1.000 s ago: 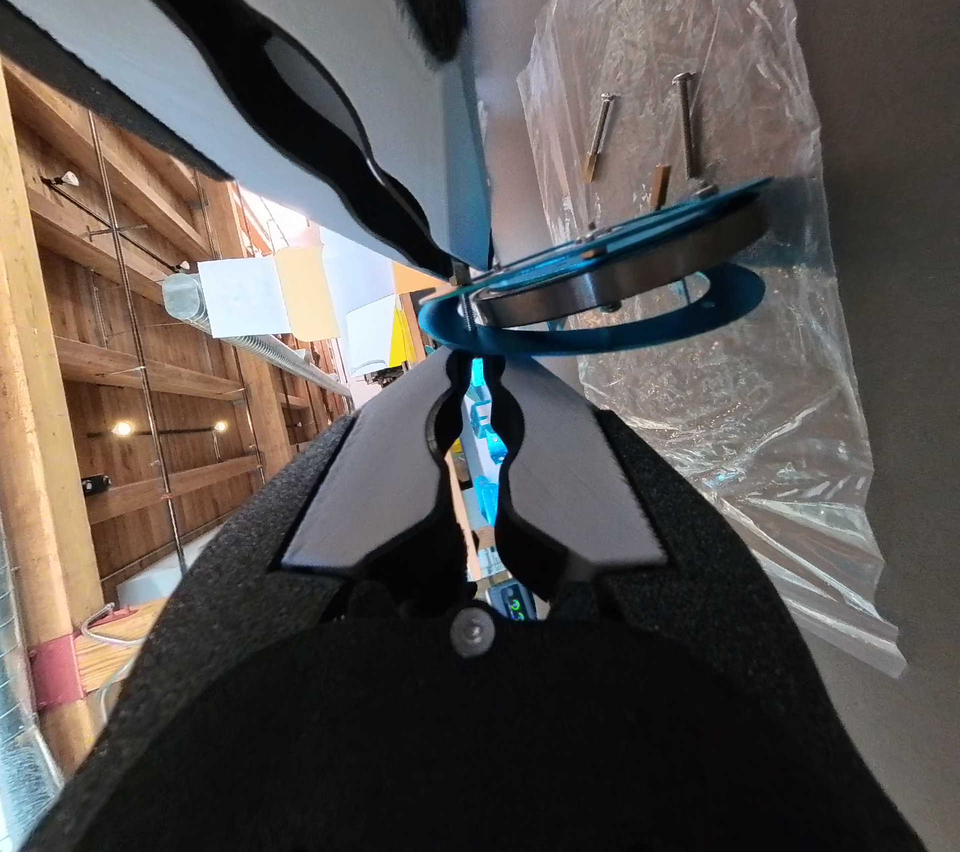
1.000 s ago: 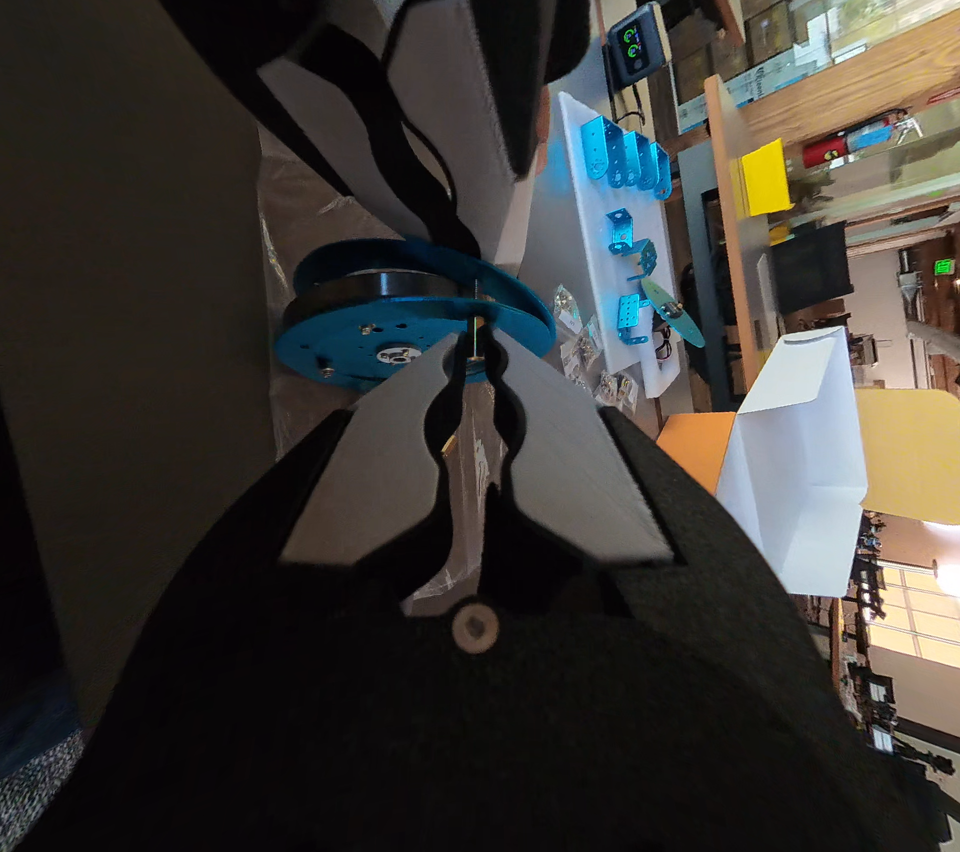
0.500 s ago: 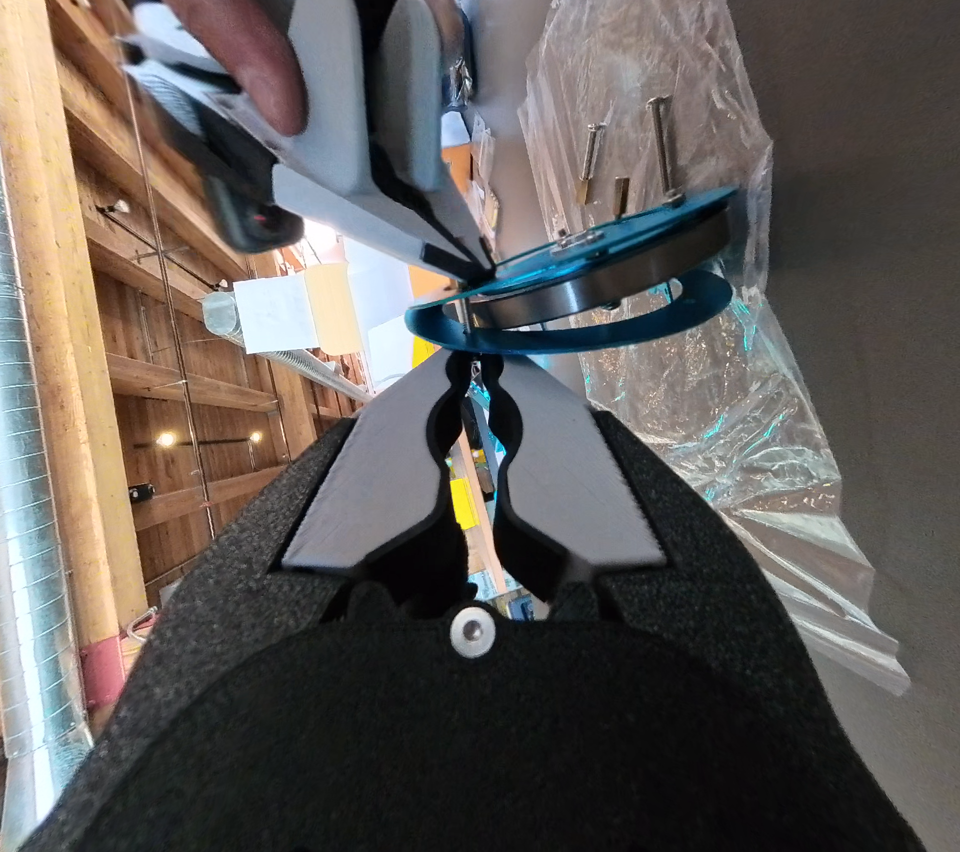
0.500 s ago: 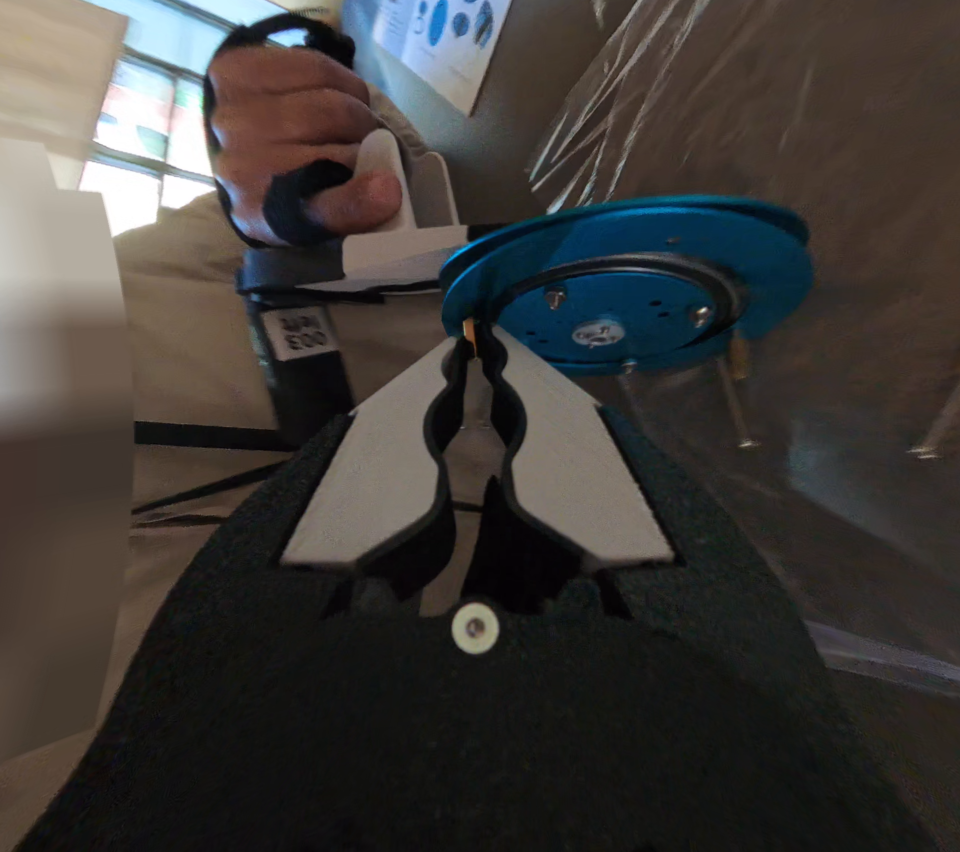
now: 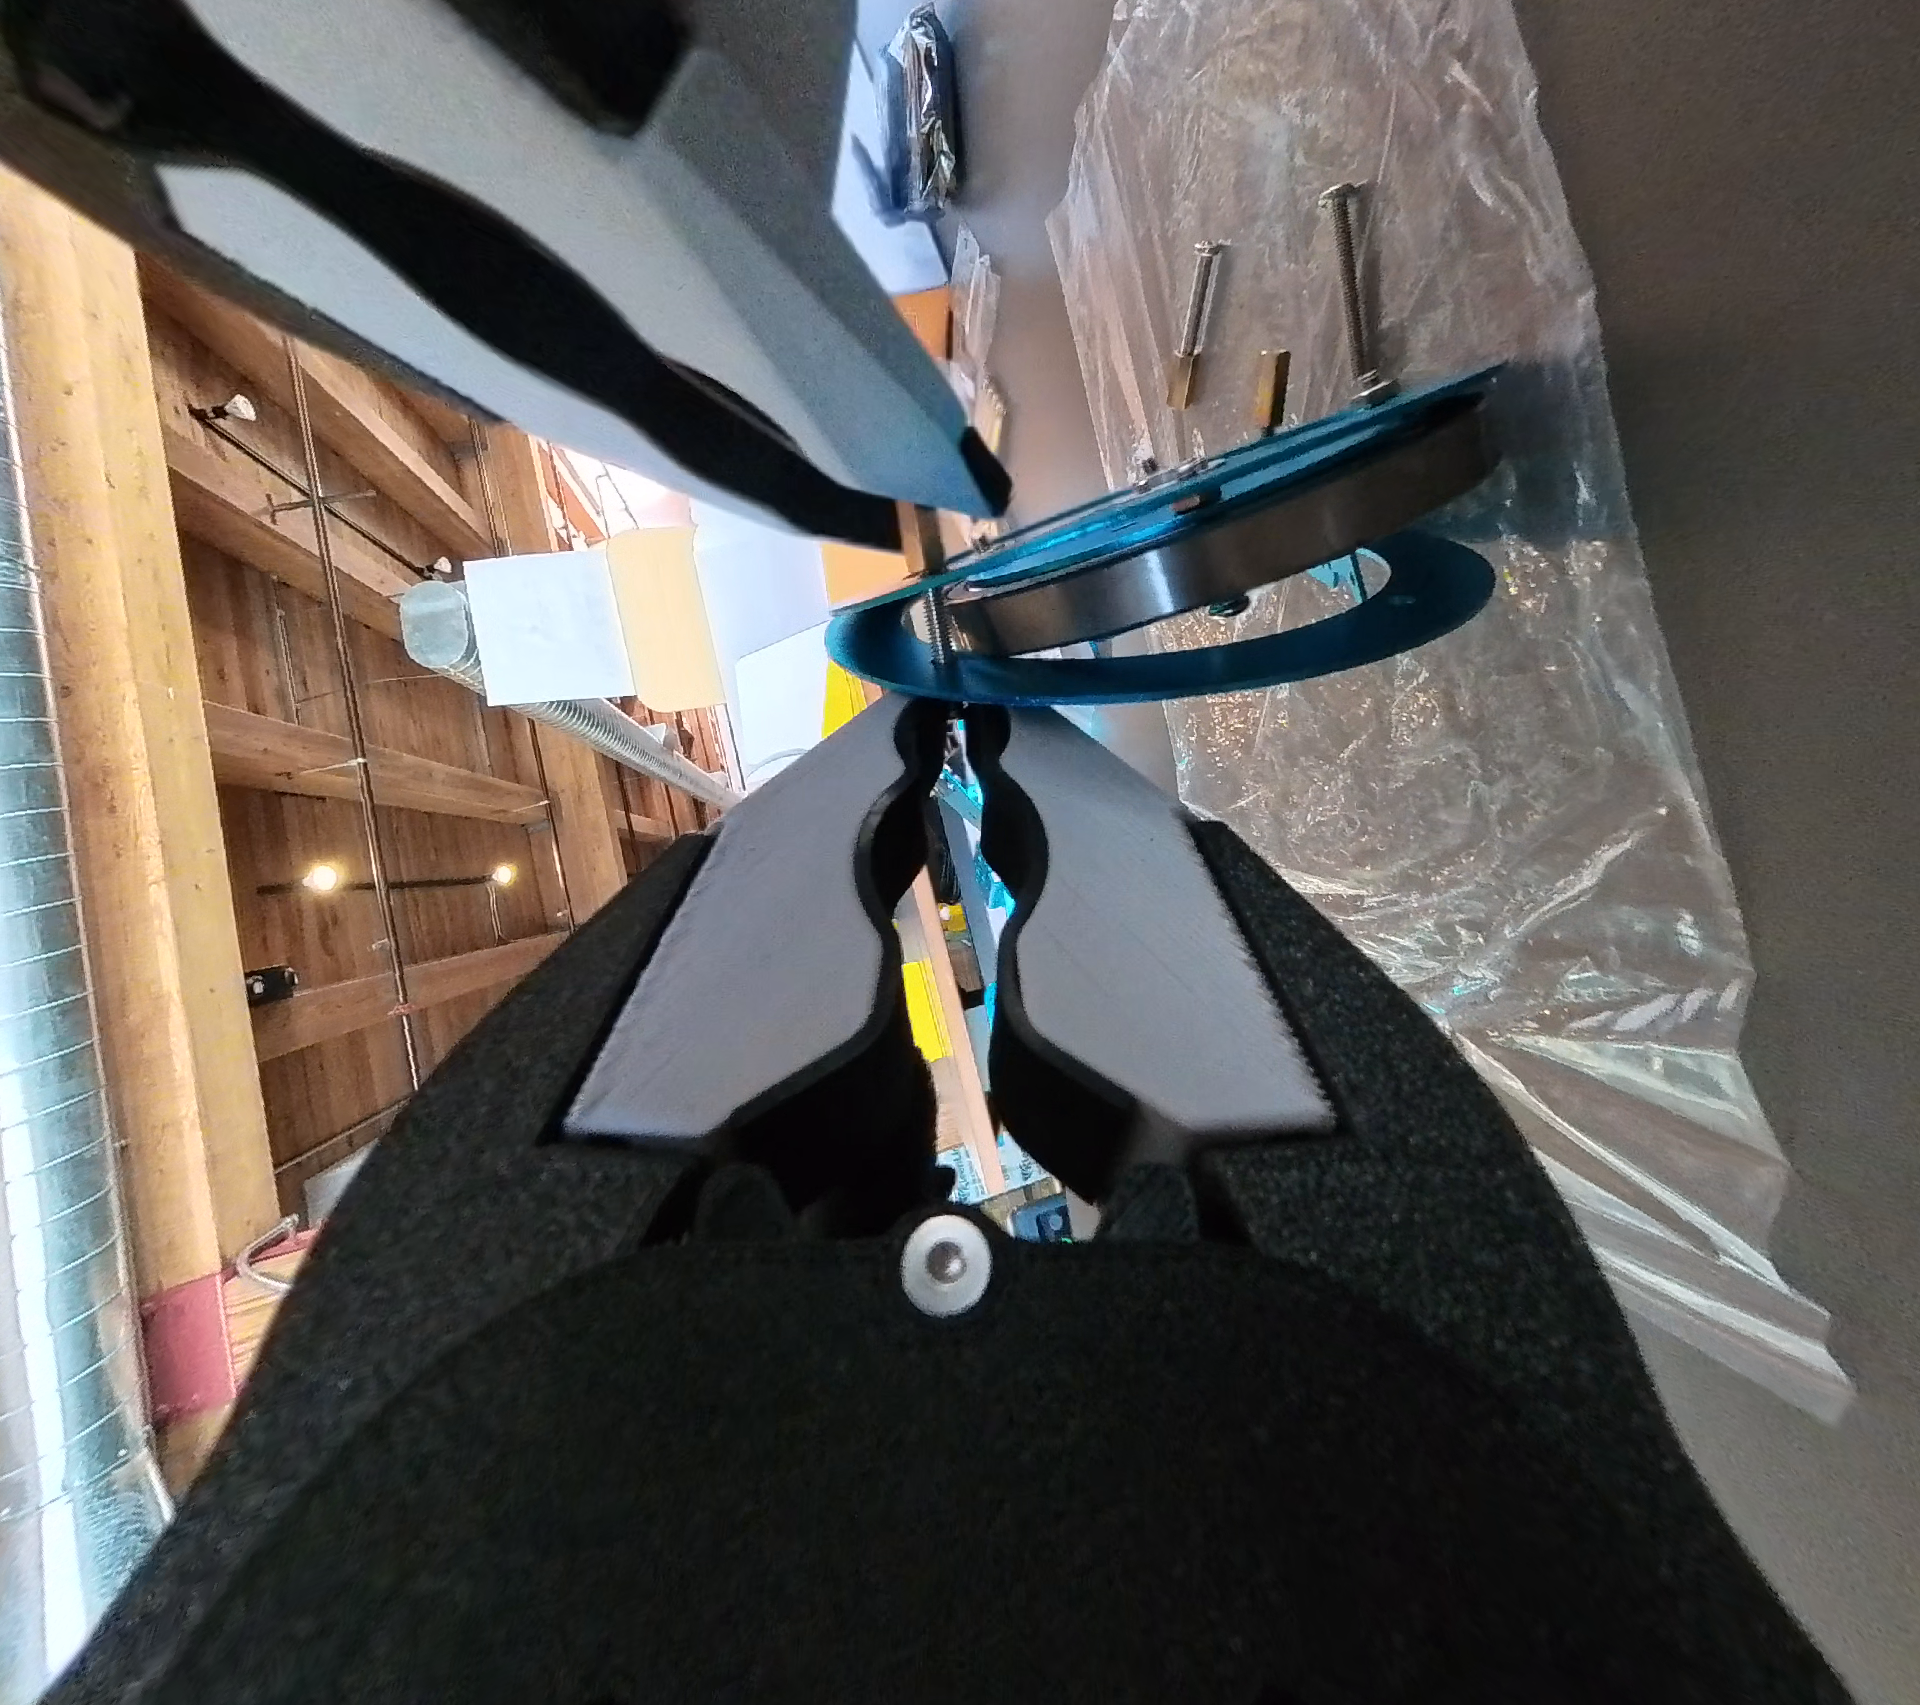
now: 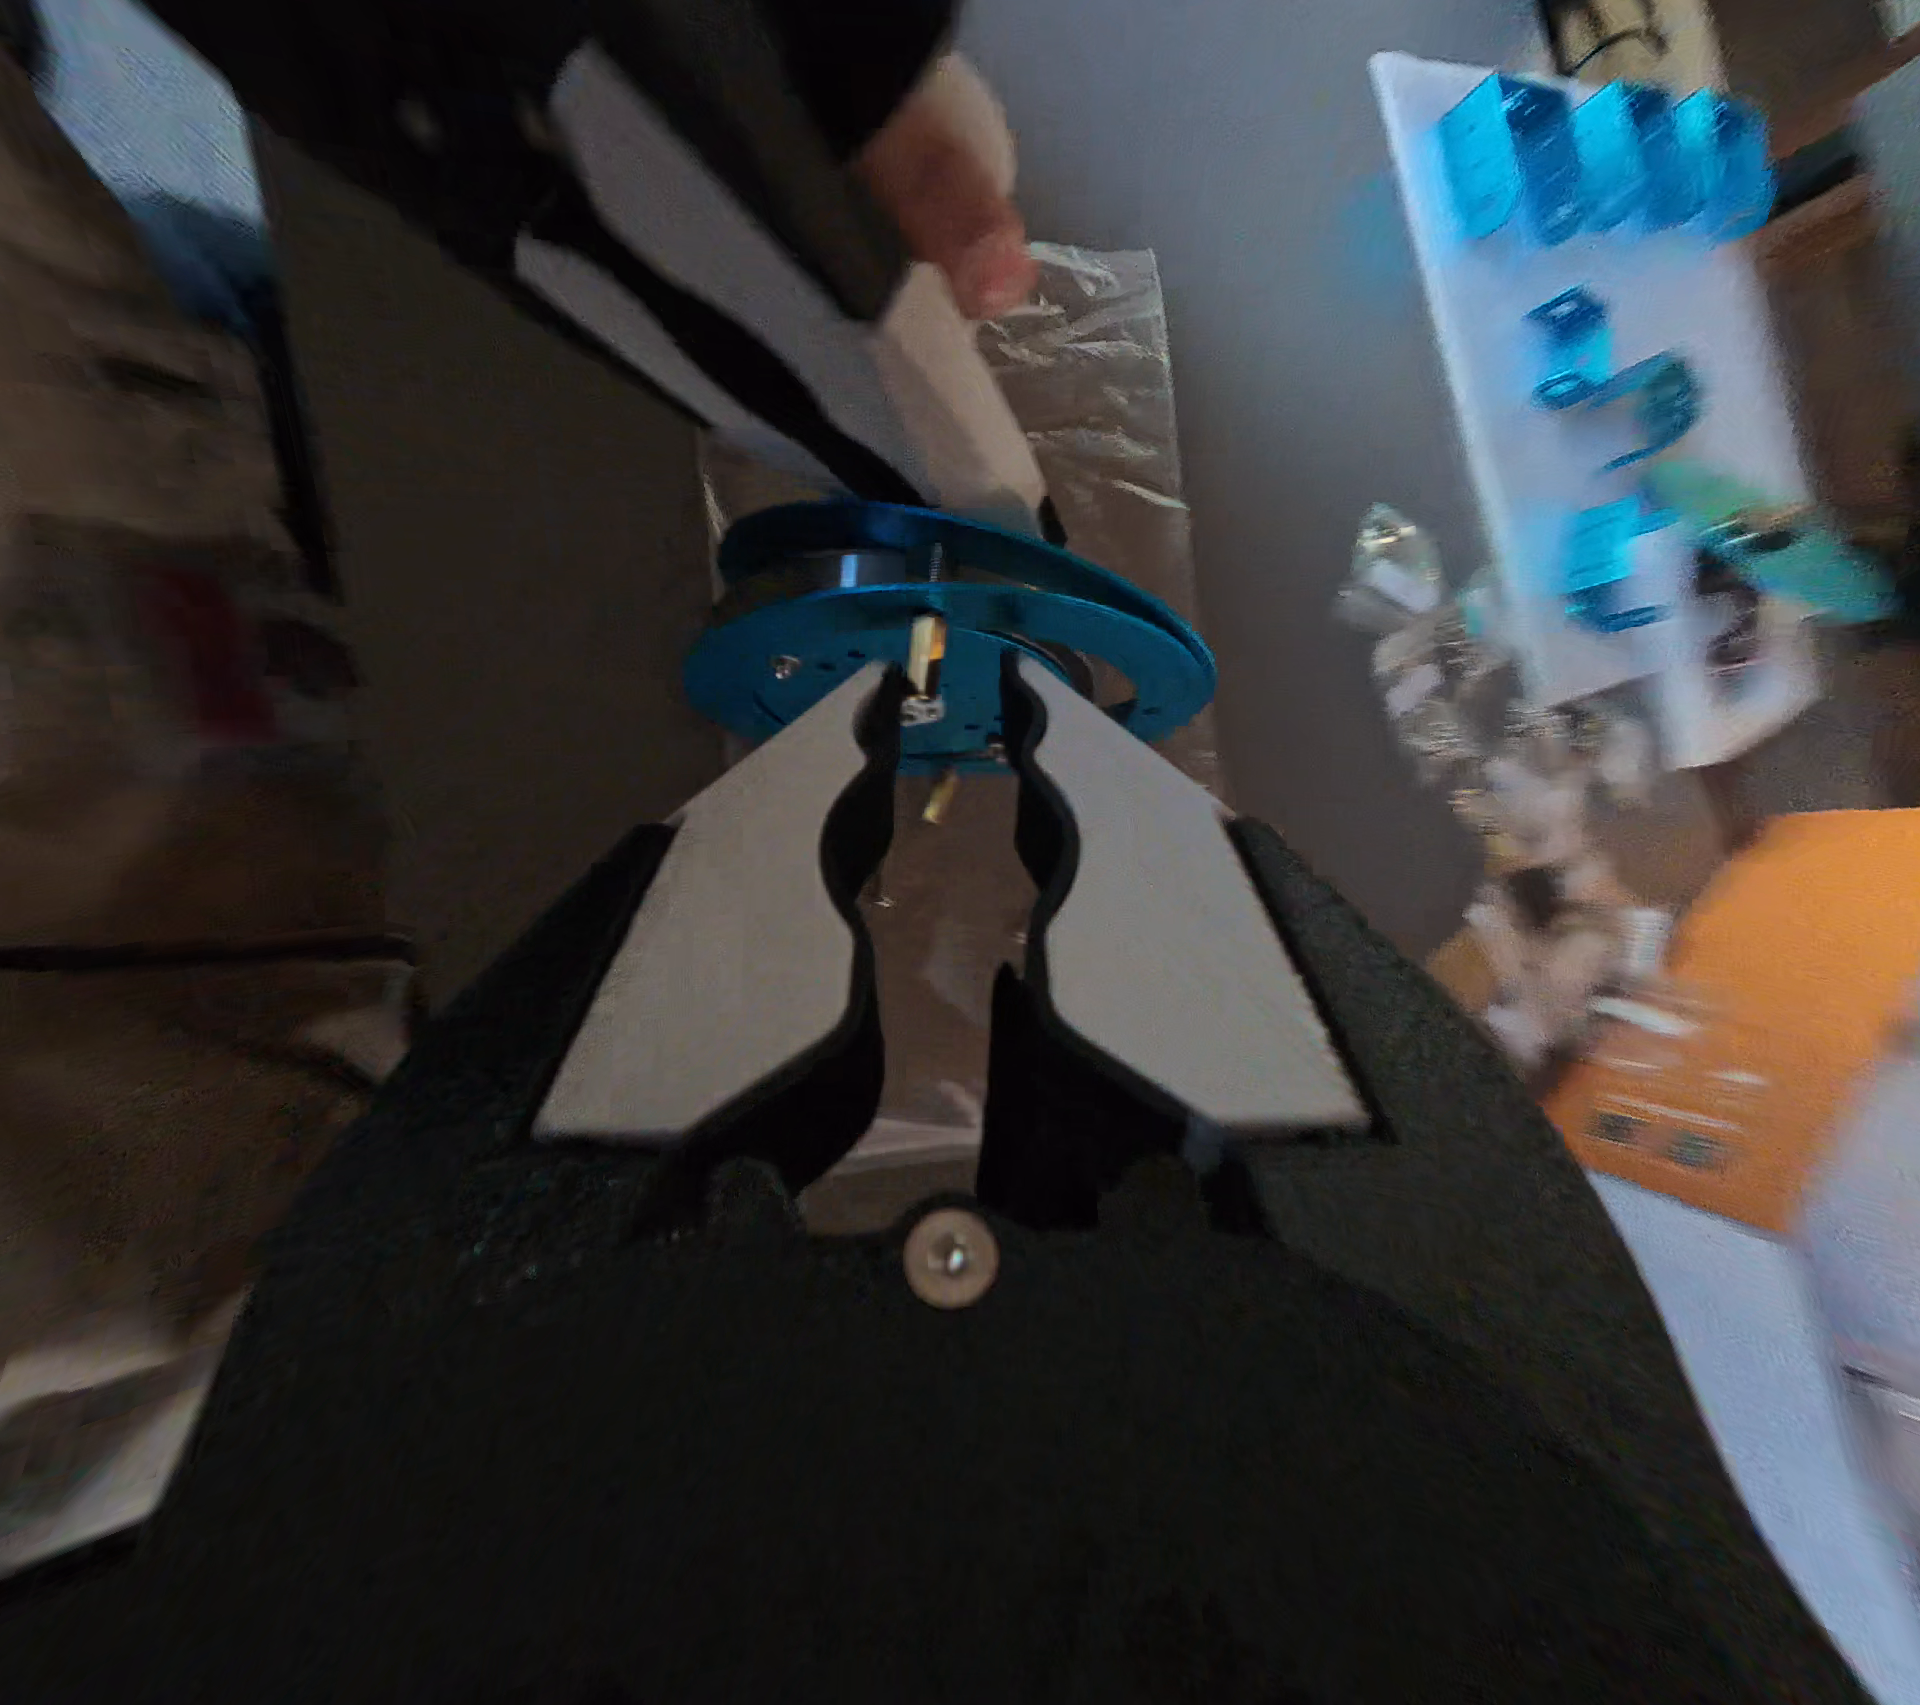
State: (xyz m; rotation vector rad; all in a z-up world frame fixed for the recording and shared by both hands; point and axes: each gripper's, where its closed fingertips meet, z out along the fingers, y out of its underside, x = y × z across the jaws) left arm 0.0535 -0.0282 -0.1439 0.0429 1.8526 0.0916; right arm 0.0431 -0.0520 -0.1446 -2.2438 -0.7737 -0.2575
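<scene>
Two grippers at blue disc assembly [image 5: 1195, 554], left gripper [image 5: 951, 715] pinching its rim, right gripper [image 6: 940, 684] jaws seemingly spread.

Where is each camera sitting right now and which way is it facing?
Left wrist view: on the left gripper, looking along its fingers at the blue disc assembly edge-on over the plastic bag; the right gripper crosses from above.
Right wrist view: on the right gripper, blurred, facing the assembly's flat face; a hand shows.
Both share the assembly, bag and opposite gripper.
</scene>
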